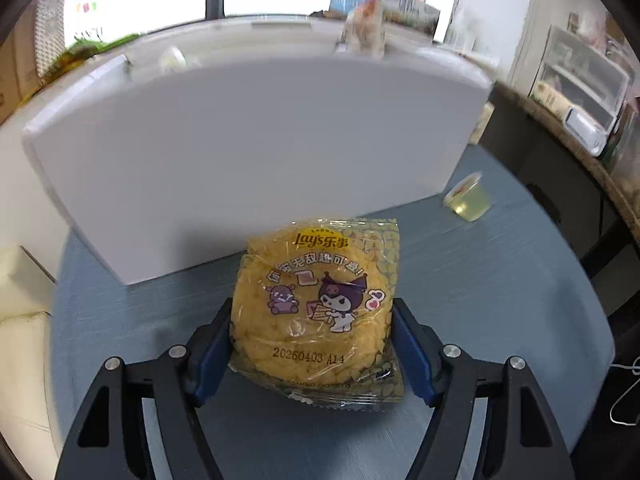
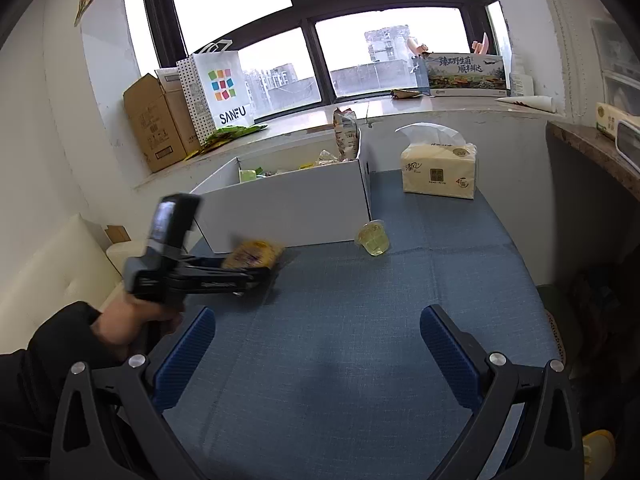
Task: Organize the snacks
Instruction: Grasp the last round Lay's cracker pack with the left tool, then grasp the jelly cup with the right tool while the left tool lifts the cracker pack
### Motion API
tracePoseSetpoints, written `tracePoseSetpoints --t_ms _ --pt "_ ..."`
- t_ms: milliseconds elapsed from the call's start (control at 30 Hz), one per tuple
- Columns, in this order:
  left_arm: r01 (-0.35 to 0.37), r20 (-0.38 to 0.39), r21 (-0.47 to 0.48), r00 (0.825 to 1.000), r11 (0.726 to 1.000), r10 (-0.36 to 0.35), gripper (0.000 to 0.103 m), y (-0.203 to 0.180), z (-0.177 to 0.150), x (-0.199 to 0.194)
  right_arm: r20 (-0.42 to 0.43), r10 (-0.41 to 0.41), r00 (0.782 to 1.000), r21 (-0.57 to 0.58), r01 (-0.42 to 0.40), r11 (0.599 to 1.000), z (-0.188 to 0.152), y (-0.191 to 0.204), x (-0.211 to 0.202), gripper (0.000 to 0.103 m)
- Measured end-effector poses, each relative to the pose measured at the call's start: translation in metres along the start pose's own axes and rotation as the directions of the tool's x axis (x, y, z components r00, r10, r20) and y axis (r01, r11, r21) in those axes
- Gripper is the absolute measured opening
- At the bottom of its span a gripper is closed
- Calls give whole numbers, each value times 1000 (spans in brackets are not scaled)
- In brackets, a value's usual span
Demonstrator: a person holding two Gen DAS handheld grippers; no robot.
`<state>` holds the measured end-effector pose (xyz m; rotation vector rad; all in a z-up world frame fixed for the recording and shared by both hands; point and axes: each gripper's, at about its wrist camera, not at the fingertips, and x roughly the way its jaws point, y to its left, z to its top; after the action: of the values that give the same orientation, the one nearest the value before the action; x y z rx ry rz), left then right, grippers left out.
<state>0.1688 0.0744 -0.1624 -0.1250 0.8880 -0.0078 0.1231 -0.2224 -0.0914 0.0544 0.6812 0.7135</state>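
My left gripper [image 1: 312, 344] is shut on a yellow Lay's snack packet [image 1: 316, 300] and holds it above the blue table [image 1: 480, 300], just in front of the white box [image 1: 240, 152]. The right wrist view shows that gripper [image 2: 264, 268] with the packet [image 2: 254, 256] blurred near the box's front wall [image 2: 288, 208]. Several snacks lie inside the box. A green jelly cup [image 2: 373, 239] lies on its side on the table right of the box; it also shows in the left wrist view [image 1: 468, 198]. My right gripper [image 2: 316, 344] is open and empty over the table's near part.
A tissue pack [image 2: 439, 172] stands at the table's back right. The windowsill behind holds cardboard boxes [image 2: 156, 124], a SANFU bag [image 2: 218, 92] and a printed box [image 2: 464, 74]. A cream sofa [image 2: 52, 280] is left of the table. A counter [image 2: 592, 152] is on the right.
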Motion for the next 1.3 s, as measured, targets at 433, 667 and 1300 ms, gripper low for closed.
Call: tracePoseSetpoints --t_ms 433,667,1300 --pt "156 232 -5 961 988 -150 77 -13 -52 -146 -105 -53 993 -45 48 998 62 -21 115 103" --pt "161 278 -36 950 986 -145 77 -8 -62 -174 -156 -119 981 32 125 992 89 -48 182 103" --pt "140 275 -75 955 987 -114 78 2 -59 -169 -227 -117 967 -65 105 992 71 -35 189 43"
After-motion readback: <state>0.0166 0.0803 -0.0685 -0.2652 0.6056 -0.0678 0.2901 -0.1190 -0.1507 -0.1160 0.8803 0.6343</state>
